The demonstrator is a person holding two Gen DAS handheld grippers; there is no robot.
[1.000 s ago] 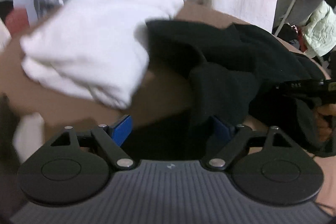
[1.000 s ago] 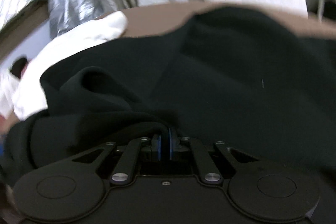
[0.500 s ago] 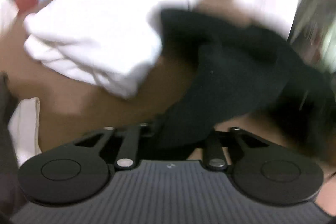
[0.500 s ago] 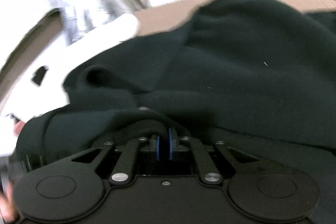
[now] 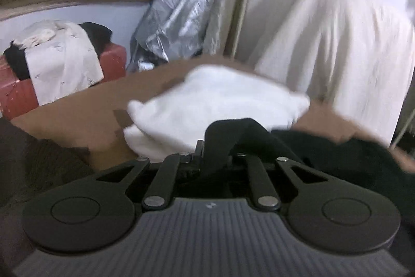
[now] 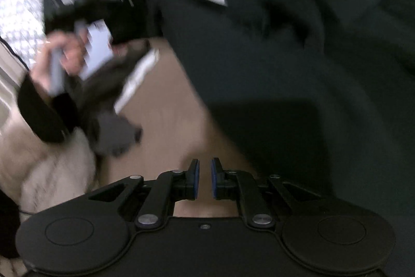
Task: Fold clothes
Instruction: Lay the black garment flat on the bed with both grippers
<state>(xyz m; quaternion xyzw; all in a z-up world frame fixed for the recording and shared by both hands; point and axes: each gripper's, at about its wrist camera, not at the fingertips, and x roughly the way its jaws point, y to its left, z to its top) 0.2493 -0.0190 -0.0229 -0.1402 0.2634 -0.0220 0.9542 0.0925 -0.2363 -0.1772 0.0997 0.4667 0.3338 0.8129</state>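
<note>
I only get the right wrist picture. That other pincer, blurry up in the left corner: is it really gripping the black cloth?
Observer: Yes. In the left wrist view the left gripper is shut on a raised fold of the black garment.
Visitor: And the white strip behind the cloth?
Observer: That is a folded white garment lying on the brown surface, just beyond the pinched fold.
Visitor: Anything else over there?
Observer: A red suitcase in the background, with a white cloth draped over it.
</note>
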